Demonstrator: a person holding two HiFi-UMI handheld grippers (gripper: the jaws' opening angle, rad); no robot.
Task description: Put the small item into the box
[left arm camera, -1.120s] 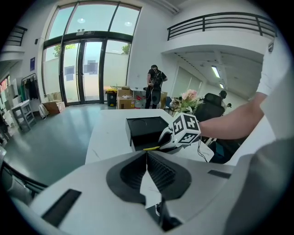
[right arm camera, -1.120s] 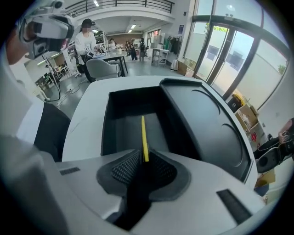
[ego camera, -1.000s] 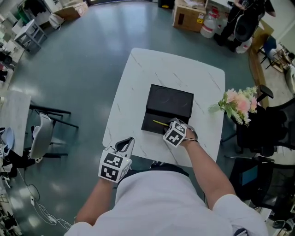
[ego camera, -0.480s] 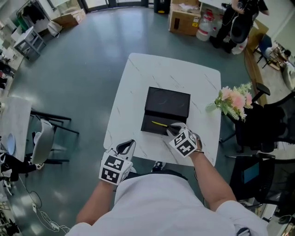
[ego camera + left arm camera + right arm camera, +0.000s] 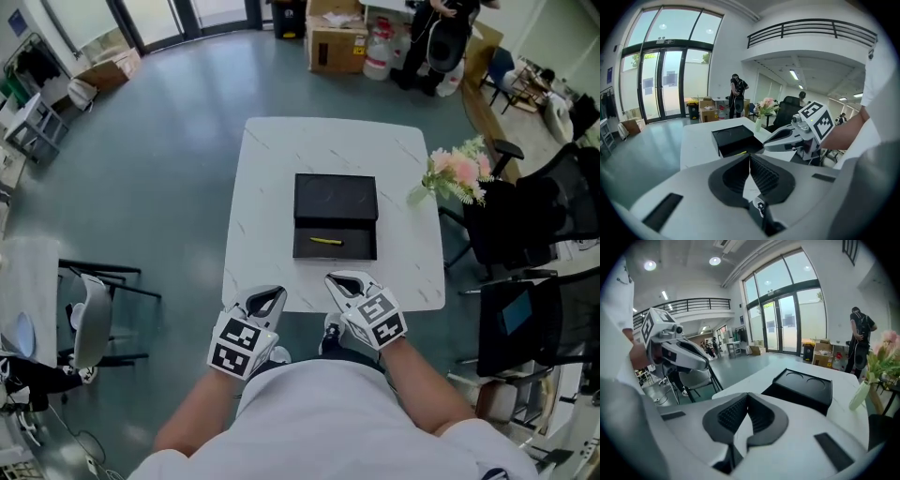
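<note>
Hovering side by side at the near rim of the counter [image 5: 272,187]: left tool [image 5: 269,297] and right tool [image 5: 343,283]. On the left tool the jaws are pressed together with nothing between them. The right tool is the same, pads meeting at the tips, empty. Both sit clear of the box [image 5: 335,217].

The counter is a white square top with faint grey veining and rounded corners. The box is black and sits about mid-counter. Its far half is a flat top with two round recesses, its near half an open tray. The small yellow item [image 5: 326,241] lies inside that tray, roughly crosswise. Pink and white flowers [image 5: 457,171] stand in a vase at the counter's right edge, well apart from the box.

Room:
- Smooth grey-green floor [image 5: 169,141].
- White chair [image 5: 89,305] to the left, black office chairs [image 5: 525,216] to the right.
- On the far side, cardboard boxes [image 5: 336,42] with a person [image 5: 441,33] standing beside them.
- Glass doors [image 5: 661,79] behind them, and a mezzanine railing [image 5: 811,28] overhead.
</note>
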